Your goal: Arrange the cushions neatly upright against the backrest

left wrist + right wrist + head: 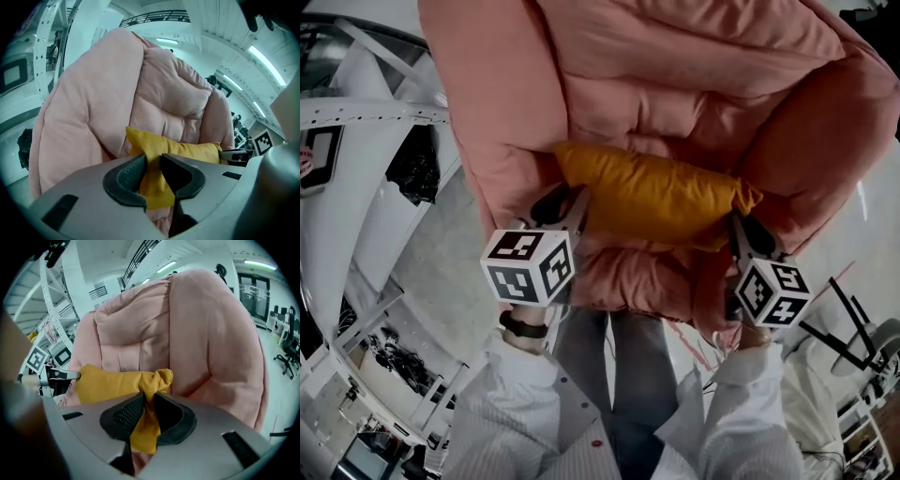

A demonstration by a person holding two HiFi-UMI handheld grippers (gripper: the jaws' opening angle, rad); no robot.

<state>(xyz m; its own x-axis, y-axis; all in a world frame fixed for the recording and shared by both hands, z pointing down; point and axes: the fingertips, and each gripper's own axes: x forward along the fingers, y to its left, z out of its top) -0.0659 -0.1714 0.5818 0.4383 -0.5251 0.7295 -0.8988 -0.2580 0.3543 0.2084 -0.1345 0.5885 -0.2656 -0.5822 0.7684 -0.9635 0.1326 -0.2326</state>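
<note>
A yellow cushion [652, 197] is stretched crosswise over the seat of a puffy pink armchair [675, 84], held by both ends. My left gripper [569, 214] is shut on the yellow cushion's left edge; in the left gripper view the yellow cushion [159, 152] bunches between the pads. My right gripper [739, 228] is shut on the yellow cushion's right corner, and the right gripper view shows the yellow cushion [112, 383] pinched in the jaws. The pink backrest [159, 89] rises behind the cushion, and the backrest [140, 333] also fills the right gripper view.
The armchair's pink left arm [492, 112] and right arm [825, 150] flank the cushion. A white metal frame [366, 112] stands to the left. Cables and gear [389, 352] lie on the floor at lower left. A person's striped sleeves [516, 403] are below.
</note>
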